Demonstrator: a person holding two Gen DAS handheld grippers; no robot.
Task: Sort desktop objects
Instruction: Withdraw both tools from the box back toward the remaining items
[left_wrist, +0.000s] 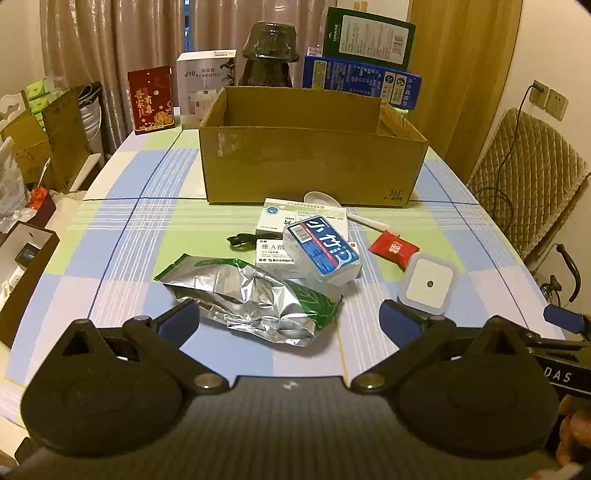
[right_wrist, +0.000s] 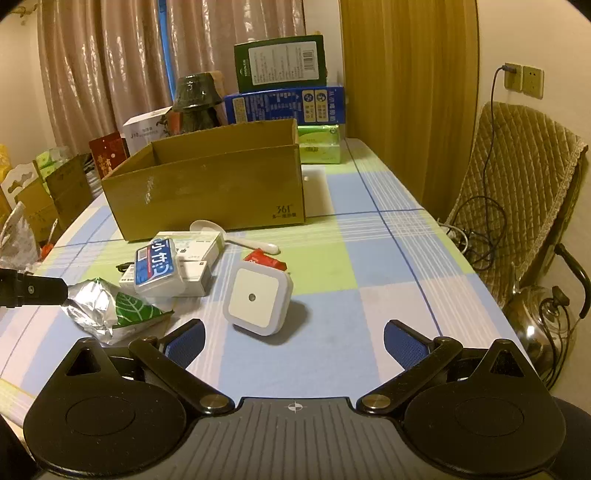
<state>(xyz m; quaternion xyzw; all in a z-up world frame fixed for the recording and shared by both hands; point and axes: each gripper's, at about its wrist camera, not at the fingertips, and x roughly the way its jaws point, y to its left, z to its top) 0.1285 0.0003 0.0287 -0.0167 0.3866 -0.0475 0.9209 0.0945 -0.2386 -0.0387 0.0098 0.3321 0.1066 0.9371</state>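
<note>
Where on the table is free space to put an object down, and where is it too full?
Free: the cloth right of the white night light, up to the table edge, and the strip right of the cardboard box. Also left of the foil bag. Crowded: between box and bag, where medicine boxes, spoon and red packet lie together.

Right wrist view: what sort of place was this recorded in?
Most likely a home dining or living room. A table under a blue-and-green checked tablecloth stands before long pinkish curtains, with a padded quilted chair beside it and a metal kettle on the floor.
</note>
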